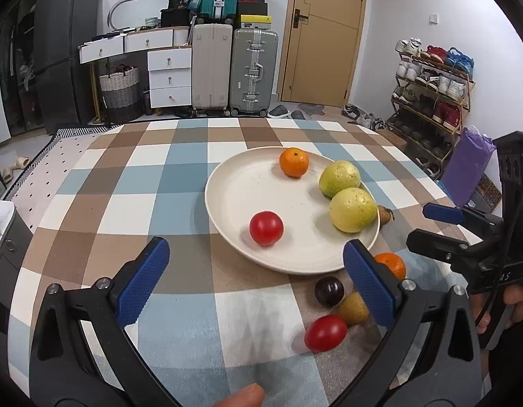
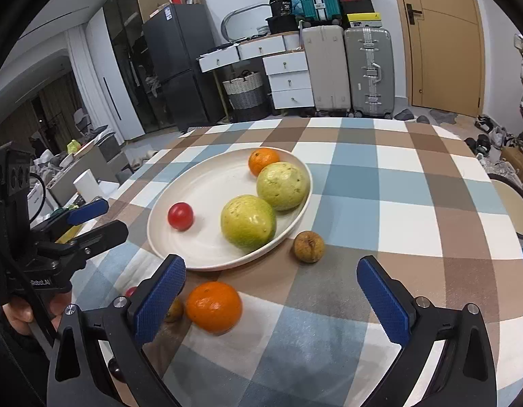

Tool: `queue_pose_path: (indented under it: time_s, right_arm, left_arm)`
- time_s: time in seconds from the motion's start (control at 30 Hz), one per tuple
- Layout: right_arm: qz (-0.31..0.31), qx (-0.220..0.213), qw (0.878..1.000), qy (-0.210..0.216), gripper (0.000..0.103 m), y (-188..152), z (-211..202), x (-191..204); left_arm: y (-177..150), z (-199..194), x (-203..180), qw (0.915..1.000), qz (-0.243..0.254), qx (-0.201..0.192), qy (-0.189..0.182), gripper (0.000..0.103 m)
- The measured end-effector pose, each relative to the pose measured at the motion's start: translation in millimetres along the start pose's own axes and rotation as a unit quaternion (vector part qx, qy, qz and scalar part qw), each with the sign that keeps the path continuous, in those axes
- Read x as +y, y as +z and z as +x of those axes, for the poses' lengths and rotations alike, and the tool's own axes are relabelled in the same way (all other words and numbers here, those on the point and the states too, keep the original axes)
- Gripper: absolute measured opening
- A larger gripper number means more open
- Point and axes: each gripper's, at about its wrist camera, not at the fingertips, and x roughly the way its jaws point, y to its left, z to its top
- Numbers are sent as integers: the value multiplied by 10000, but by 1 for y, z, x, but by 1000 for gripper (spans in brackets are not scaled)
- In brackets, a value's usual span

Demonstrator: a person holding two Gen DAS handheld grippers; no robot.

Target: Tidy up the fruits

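A white plate (image 1: 248,183) (image 2: 207,186) on the checked tablecloth holds a red tomato (image 1: 266,228), an orange (image 1: 294,162) and two yellow-green guavas (image 1: 353,209). On the cloth near its front rim lie an orange (image 2: 214,306), a dark plum (image 1: 329,291), a brown fruit (image 1: 353,308), a red tomato (image 1: 325,333) and another brown fruit (image 2: 309,247). My left gripper (image 1: 258,281) is open and empty, just in front of the plate. My right gripper (image 2: 271,298) is open and empty, with the loose orange between its fingers' line.
The checked table (image 1: 142,176) ends at the far side before suitcases (image 1: 251,71), drawers and a door. A shoe rack (image 1: 431,95) stands at the right. A purple bag (image 1: 466,169) sits beyond the table's right edge.
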Motion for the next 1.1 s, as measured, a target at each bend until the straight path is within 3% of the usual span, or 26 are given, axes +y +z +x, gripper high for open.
queue_pose_path:
  time_s: [0.37, 0.7, 1.1]
  right_arm:
    - [-153, 358, 9992, 104, 103, -12, 2, 6]
    - [-348, 560, 9977, 158, 103, -19, 9, 16]
    - [-384, 866, 9953, 212, 103, -23, 17, 18]
  left_arm:
    - [-23, 2, -4, 9992, 118, 386, -29, 102]
    - [-31, -8, 1, 9990, -100, 398, -158, 102]
    - [-41, -5, -18, 9967, 211, 776, -138, 102]
